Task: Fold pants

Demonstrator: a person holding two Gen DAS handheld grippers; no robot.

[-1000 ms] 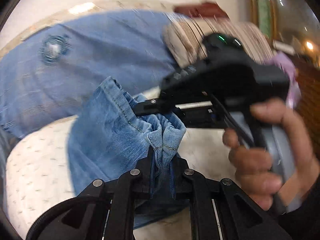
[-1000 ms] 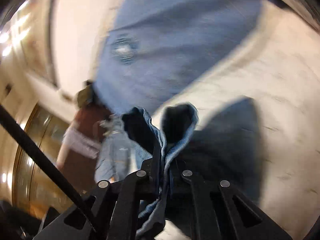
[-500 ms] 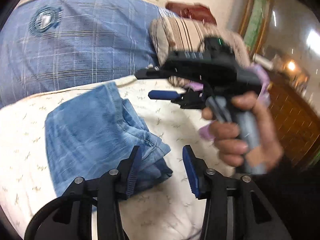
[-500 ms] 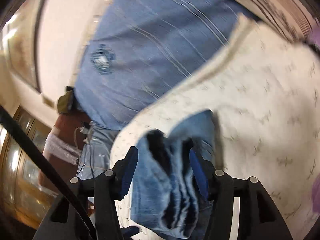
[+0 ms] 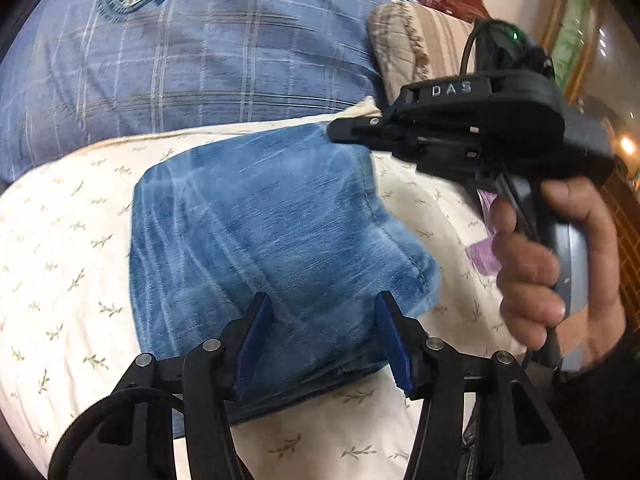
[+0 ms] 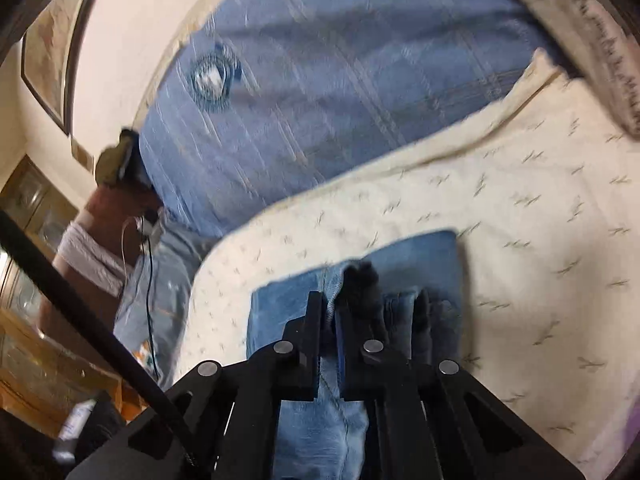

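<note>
The blue denim pants (image 5: 264,248) lie folded into a thick rectangle on the cream leaf-print sheet (image 5: 68,240). My left gripper (image 5: 322,344) is open, its blue-padded fingers straddling the near edge of the fold, holding nothing. My right gripper (image 5: 340,134) reaches in from the right over the fold's far corner. In the right wrist view the right gripper (image 6: 329,320) is shut on a hem of the pants (image 6: 420,264), with the stacked layers bunched beside it.
A large blue plaid pillow (image 5: 192,52) lies behind the pants, also in the right wrist view (image 6: 340,92). A striped beige cushion (image 5: 412,44) sits at the back right. Purple cloth (image 5: 486,256) lies by the right hand. A wooden cabinet (image 6: 28,312) stands off the bed.
Both grippers released the bunched hem and the pants dropped flat on the sheet. The left gripper stayed open over the near edge. The right gripper has shut again on a hem.
</note>
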